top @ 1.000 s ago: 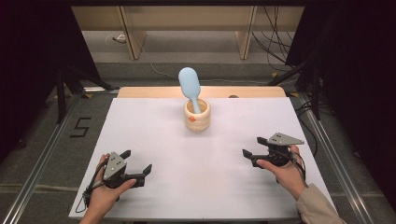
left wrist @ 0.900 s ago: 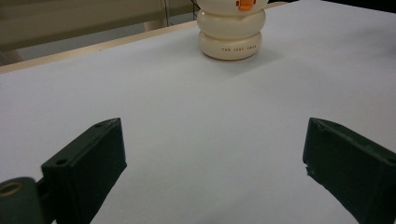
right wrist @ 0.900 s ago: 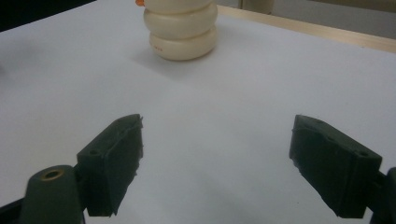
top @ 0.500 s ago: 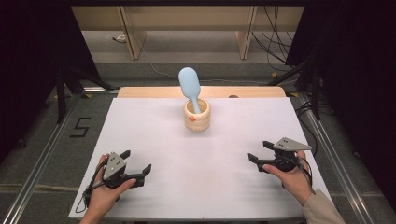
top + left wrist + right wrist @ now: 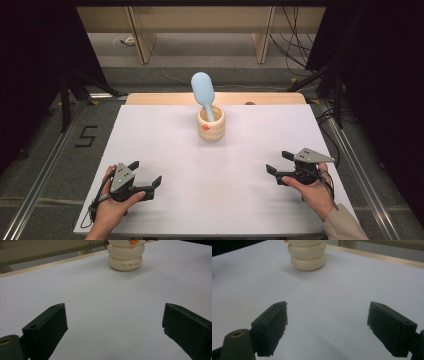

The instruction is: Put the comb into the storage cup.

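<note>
1. resting low over the near part of the counter (image 5: 165,135), the left gripper (image 5: 146,175) has its jaws spread wide and holds nothing; it sits well apart from everything else, likely a waiting pose.
2. right gripper (image 5: 278,161): same stance on the other side, jaws wide and empty, aimed toward the middle of the counter.
3. cup (image 5: 211,122): cream, glossy, squat, built of stacked rounded rings; small dark lettering on the lowest ring and an orange mark higher up. stands upright toward the far centre, well apart from both grippers, between their lines of aim, probably so either one can reach it.
4. spoon (image 5: 203,90): pale blue, matte, a rounded oval paddle. handle down inside the cup, head up, leaning a little to the left against the rim, which leaves the broad end free to be gripped.
5. counter: flat, white, smooth sheet; a light wooden edge shows along the far side.
</note>
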### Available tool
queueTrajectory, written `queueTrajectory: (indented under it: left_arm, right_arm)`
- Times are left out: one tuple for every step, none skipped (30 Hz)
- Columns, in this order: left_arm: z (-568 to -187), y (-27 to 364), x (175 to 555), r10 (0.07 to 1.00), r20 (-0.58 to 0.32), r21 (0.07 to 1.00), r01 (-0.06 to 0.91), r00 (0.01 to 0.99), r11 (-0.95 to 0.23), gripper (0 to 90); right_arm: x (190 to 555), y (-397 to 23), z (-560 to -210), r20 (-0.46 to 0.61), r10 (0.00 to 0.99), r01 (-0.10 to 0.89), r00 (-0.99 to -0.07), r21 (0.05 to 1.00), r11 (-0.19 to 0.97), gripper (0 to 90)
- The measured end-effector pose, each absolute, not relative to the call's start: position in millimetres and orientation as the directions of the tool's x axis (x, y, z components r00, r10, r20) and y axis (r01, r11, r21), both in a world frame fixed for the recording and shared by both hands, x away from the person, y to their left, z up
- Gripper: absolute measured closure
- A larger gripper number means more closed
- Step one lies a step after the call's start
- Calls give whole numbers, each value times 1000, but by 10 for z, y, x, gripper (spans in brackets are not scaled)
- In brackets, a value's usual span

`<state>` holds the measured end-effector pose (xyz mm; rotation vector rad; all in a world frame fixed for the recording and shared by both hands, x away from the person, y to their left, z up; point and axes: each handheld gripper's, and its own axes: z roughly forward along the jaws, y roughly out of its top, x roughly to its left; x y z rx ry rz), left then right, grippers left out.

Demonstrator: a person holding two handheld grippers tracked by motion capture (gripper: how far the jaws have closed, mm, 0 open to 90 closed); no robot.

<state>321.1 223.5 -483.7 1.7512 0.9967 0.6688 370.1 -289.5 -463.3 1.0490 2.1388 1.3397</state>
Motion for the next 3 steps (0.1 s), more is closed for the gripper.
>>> queueTrajectory:
  left_arm:
    - [-4837, 2235, 3212, 858, -3, 928, 322, 513, -189, 55]
    - [-4837, 2234, 3213, 858, -4, 927, 323, 513, -189, 55]
    - [-4838, 2234, 3214, 858, -4, 927, 323, 513, -189, 55]
  right_arm:
    - [3701, -2896, -4630, 49, 769, 377, -638, 890, 256, 169]
    - [3700, -2896, -4627, 47, 768, 375, -639, 891, 257, 168]
    - [3700, -2897, -4626, 44, 766, 369, -641, 893, 258, 168]
